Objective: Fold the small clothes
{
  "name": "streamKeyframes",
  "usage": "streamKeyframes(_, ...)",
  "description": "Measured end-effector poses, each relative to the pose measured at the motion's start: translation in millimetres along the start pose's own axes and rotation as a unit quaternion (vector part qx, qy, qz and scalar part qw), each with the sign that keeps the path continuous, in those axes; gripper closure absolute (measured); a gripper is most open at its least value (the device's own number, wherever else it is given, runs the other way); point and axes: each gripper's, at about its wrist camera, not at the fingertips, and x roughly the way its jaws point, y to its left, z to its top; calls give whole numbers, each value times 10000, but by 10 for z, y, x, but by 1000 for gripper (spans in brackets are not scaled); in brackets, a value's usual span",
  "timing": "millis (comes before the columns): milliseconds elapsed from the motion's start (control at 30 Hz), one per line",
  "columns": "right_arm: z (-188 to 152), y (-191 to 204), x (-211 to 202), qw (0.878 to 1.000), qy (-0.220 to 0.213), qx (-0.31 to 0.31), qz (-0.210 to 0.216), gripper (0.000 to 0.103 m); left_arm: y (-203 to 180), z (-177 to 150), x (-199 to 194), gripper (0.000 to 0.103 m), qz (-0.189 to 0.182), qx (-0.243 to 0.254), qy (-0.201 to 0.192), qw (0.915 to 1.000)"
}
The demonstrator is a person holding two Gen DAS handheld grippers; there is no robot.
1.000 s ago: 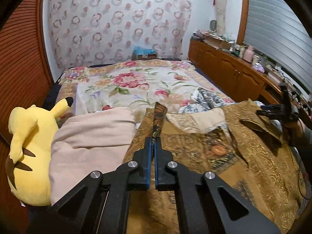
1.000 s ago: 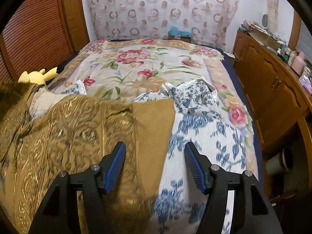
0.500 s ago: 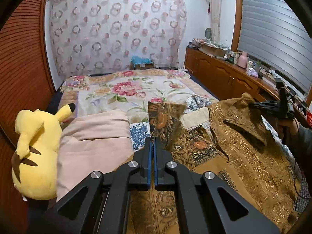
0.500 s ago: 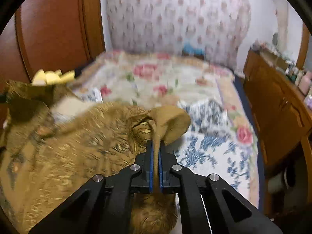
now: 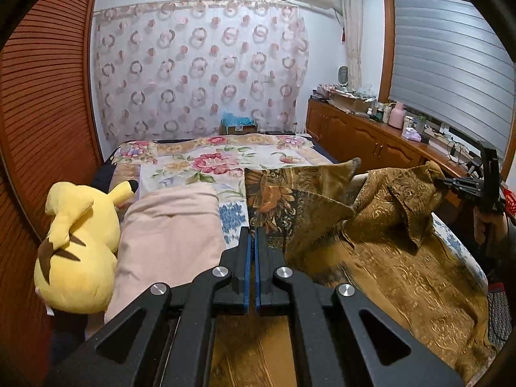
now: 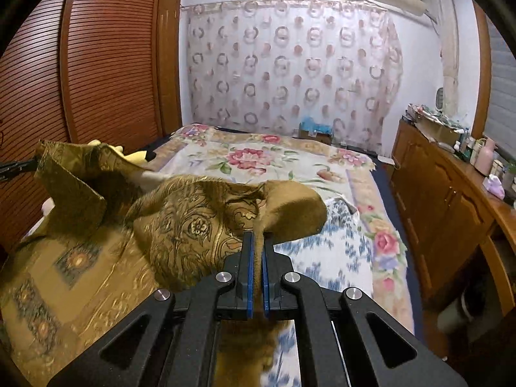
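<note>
Your gold garment (image 5: pixel 380 258) lies on the bed (image 5: pixel 225 161), two corners raised. Your left gripper (image 5: pixel 252 235) pinches one corner, your right gripper (image 6: pixel 257 242) the other. A yellow plush (image 5: pixel 77 245) sits beside a pink blanket (image 5: pixel 167 235).

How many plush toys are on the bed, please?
1. The yellow plush lies at the bed's left edge, beside the pink blanket. Others may be hidden under the cloth.

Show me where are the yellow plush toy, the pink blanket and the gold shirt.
yellow plush toy (image 5: pixel 77 242): left wrist view, its back.
pink blanket (image 5: pixel 167 225): left wrist view, top fold.
gold shirt (image 6: pixel 190 225): right wrist view, lifted patterned front.
</note>
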Motion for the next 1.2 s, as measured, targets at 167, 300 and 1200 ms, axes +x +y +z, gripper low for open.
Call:
streamKeyframes(167, -234, 160, -265, 9999, 12, 88, 57, 99, -86, -209, -179, 101, -154, -122, -45, 9998)
streamKeyframes(300, -353, 211, -415, 10000, 4, 48, 68, 99, -137, -218, -220, 101, -126, -68, -85, 9999)
streamKeyframes(1200, -870, 428, -1294, 9984, 545, 11, 169, 99, 382, -928, -1008, 101, 333, -752, -83, 9966)
